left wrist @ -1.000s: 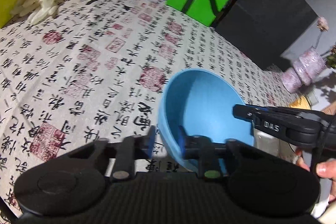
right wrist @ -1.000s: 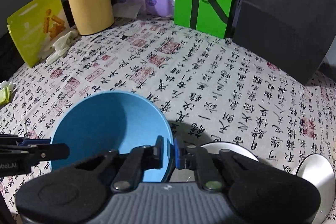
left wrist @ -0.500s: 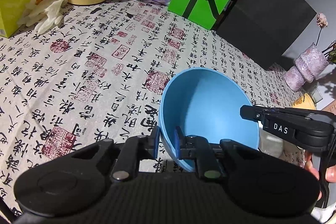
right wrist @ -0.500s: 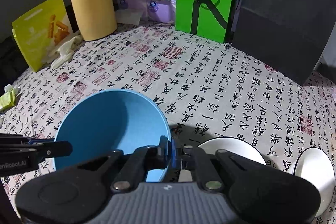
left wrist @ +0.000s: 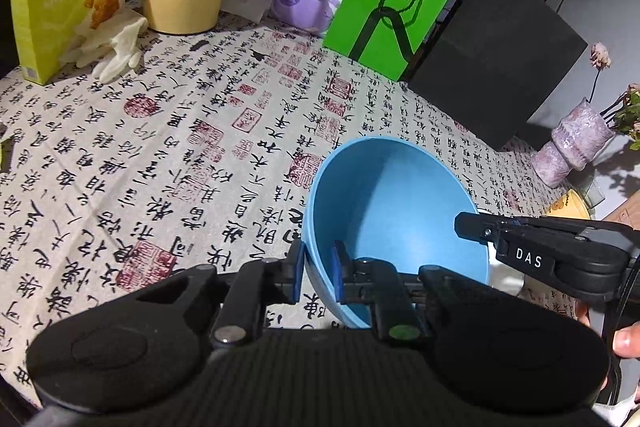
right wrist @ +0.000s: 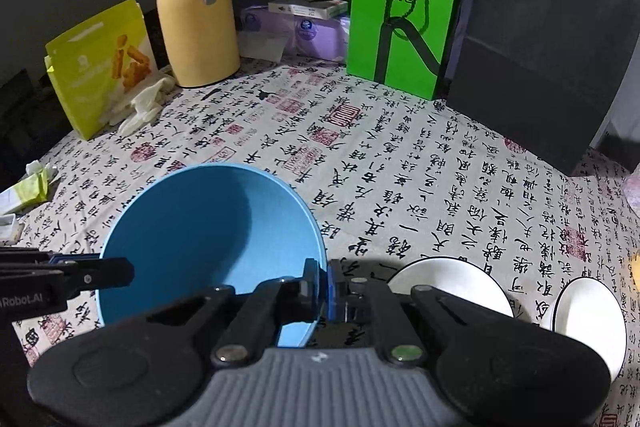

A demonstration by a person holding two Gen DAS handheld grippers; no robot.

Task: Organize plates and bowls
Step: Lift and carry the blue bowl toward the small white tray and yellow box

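While both claws pinch opposite sides of its rim, the blue bowl (left wrist: 394,211) hangs tilted above the bench (left wrist: 168,147), clear of the calligraphy-print cloth. The left claw (left wrist: 318,269) is clamped narrow on the near rim, one pad outside the wall and one inside. The right claw (right wrist: 324,281) is squeezed just as tight on the opposite edge, so the bowl sits between the two, straight ahead of each set of fingers.

As for progress, it looks early to middling: this bowl is in the air and not yet set anywhere. Just right of the right claw, two white bowls (right wrist: 452,281) sit side by side on the cloth, unstacked, the farther one (right wrist: 588,319) near the frame edge. My guess is the blue one is headed for them, or they for it, so the stacking is all left to do.

Now the lettering. The right claw's arm (left wrist: 560,255), seen from the left camera, reads "DAS". The left one, at the right camera's edge, shows "Robot.AI". Far beyond both claws, a green paper bag (right wrist: 404,15) carries large Chinese characters, beside a yellow thermos (right wrist: 196,7) and a yellow snack pouch (right wrist: 100,67) whose print is too small to read.
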